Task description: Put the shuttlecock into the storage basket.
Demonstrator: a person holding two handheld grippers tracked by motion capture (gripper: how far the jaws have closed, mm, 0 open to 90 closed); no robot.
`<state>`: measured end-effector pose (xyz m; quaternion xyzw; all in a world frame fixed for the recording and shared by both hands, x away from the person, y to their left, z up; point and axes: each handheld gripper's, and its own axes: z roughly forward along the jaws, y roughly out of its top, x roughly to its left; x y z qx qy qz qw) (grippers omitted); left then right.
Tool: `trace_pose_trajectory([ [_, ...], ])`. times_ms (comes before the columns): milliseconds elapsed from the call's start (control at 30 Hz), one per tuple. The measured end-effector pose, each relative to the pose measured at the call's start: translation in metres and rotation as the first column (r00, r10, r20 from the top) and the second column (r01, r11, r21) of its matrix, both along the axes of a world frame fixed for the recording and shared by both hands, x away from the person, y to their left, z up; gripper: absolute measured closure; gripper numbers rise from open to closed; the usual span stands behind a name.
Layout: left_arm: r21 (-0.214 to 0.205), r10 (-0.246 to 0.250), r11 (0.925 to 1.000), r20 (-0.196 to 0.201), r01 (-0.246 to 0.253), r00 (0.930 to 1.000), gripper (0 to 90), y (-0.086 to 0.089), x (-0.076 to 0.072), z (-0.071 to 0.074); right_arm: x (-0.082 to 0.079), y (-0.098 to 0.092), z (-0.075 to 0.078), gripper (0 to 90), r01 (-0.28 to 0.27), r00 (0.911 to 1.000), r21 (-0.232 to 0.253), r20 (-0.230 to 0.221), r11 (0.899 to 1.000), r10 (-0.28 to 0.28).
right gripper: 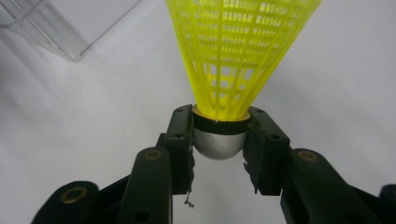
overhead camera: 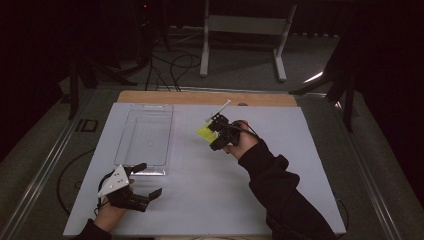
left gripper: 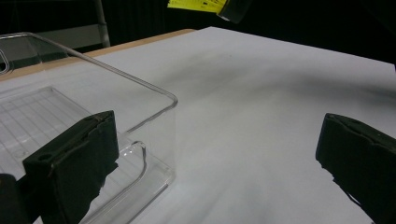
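Note:
A yellow plastic shuttlecock (right gripper: pixel 238 51) with a silver rounded head is clamped at its head between the jaws of my right gripper (right gripper: pixel 218 137). In the high view that right gripper (overhead camera: pixel 212 129) holds the shuttlecock (overhead camera: pixel 204 133) above the white table top, right of the clear plastic tray (overhead camera: pixel 145 134). My left gripper (overhead camera: pixel 146 181) rests near the table's front left, just below the tray's near end, jaws wide apart with nothing between them. In the left gripper view its fingers (left gripper: pixel 74 163) stand beside the tray's corner (left gripper: pixel 159 121), and the shuttlecock's skirt (left gripper: pixel 196 4) shows at the top.
The white sheet (overhead camera: pixel 280 150) covers a wooden table whose bare edge (overhead camera: pixel 200 97) shows at the back. A white frame stand (overhead camera: pixel 245 30) and cables lie on the floor beyond. The tray holds nothing.

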<state>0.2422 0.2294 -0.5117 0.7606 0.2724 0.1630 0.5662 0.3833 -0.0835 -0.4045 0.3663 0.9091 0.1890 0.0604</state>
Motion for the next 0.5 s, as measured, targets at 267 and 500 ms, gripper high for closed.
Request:
trace_pose_trajectory([
  [267,0.003,-0.002,1.0,-0.002,0.002,1.0,0.1,0.0,0.0,0.0,-0.004,0.007,0.012,65.2,-0.027,0.9994,0.017,0.021,0.999,0.027],
  [500,0.003,-0.003,1.0,-0.002,0.003,1.0,0.1,0.0,0.0,0.0,-0.008,0.016,0.021,65.2,-0.064,0.9975,0.029,0.033,0.998,0.063],
])
